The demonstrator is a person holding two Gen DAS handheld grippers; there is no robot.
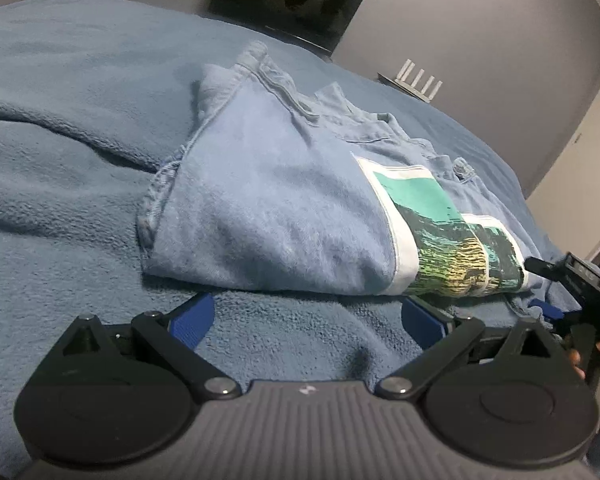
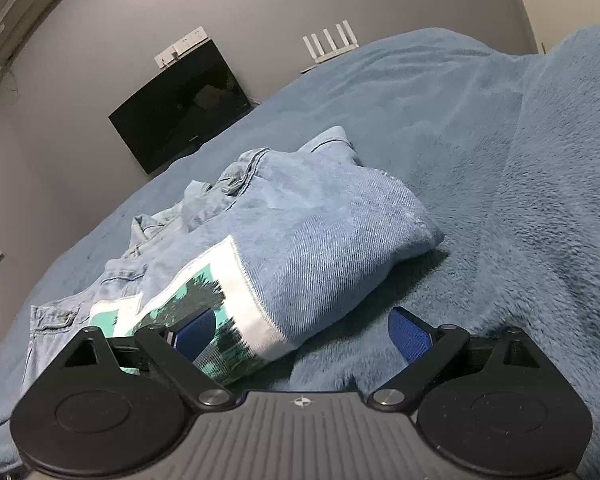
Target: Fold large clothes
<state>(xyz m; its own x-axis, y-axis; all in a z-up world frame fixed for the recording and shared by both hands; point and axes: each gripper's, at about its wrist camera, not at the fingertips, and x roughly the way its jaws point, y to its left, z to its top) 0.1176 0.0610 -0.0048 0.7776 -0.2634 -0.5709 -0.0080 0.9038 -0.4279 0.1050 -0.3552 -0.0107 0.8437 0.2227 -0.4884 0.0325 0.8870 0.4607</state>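
A light-blue denim jacket [image 1: 268, 200] with a white-framed green picture patch [image 1: 432, 236] lies folded in a thick bundle on the blue fleece blanket [image 1: 60, 160]. My left gripper [image 1: 308, 316] is open and empty, just in front of the bundle's near edge. The right gripper's body [image 1: 580, 292] shows at the right edge of the left wrist view. In the right wrist view the jacket [image 2: 320, 248] lies ahead with its patch [image 2: 204, 316] nearest. My right gripper [image 2: 304, 332] is open, its left pad by the patch's edge, holding nothing.
The blanket [image 2: 520, 200] covers the whole bed, with ridges at the right. A dark screen [image 2: 180, 116] hangs on the grey wall beside a white router [image 2: 332, 44]. A door [image 1: 580, 168] stands at the right of the left wrist view.
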